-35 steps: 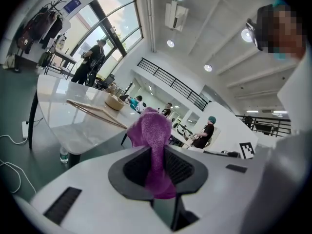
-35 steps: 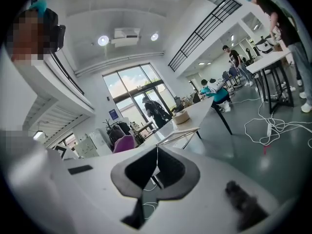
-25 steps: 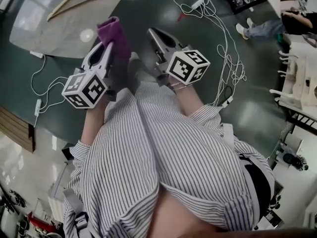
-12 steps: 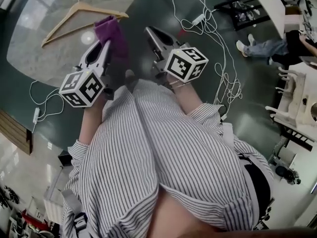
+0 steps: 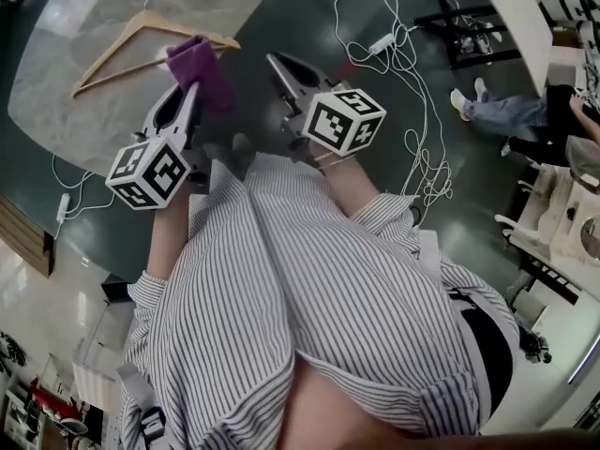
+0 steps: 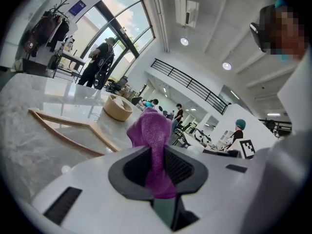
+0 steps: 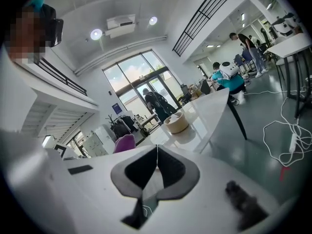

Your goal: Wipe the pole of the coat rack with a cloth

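Our left tongs (image 6: 155, 150) are clenched on the cloth (image 6: 150, 129), which sticks up past the tips; right tongs (image 7: 157, 151) are pinched shut, nothing btwn them. The rack (image 6: 46, 26) stands upright well off beyond the counter (image 6: 44, 99), left of the cloth, so we'd lead w/ the left hand.

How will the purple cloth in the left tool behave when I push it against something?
Probably floppy: the purple cloth bunches in soft folds past the left tool, so it should wrap around whatever it meets. Likely light, since a narrow pinch holds it up. Its fuzzy weave looks grippy rather than slippery.
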### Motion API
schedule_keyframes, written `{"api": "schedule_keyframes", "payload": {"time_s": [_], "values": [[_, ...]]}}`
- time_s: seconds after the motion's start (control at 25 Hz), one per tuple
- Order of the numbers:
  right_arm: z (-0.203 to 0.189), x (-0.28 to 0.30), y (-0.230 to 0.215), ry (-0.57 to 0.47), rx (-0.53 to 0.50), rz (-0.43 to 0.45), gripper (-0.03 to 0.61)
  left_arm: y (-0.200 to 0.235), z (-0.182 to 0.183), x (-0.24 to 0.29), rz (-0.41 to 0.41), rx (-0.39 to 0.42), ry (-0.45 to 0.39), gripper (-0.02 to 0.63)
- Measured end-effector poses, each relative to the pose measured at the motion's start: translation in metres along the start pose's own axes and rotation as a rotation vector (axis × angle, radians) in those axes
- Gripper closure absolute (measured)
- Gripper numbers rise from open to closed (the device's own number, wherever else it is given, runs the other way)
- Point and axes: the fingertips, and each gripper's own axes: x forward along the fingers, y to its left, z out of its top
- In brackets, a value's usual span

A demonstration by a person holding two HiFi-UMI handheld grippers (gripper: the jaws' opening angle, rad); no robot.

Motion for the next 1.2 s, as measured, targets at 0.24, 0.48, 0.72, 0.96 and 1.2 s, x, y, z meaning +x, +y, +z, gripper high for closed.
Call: {"api": "schedule_keyframes", "payload": {"time_s": [0.24,0.48,0.72,0.96,1.2], "values": [[0.001,0.020,-0.002,0.000,0.021,0.007,0.563,0.018,0.006,0.004,0.012,-0.001,0.018,0.534],[0.007,0.037,-0.001,-0.005,0.043,-0.026,0.563,0.030,0.021,0.013,-0.020,0.034,0.071,0.534],[0.008,0.054,0.003,0.010,-0.073,-0.081,0.563,0.051,0.035,0.028,-0.047,0.092,0.122,0.534],[0.007,0.071,0.010,0.024,-0.137,-0.122,0.563,0.061,0.045,0.034,-0.067,0.158,0.152,0.534],[0.005,0.071,0.005,-0.002,-0.117,-0.184,0.563,0.067,0.045,0.040,-0.097,0.179,0.194,0.534]]}}
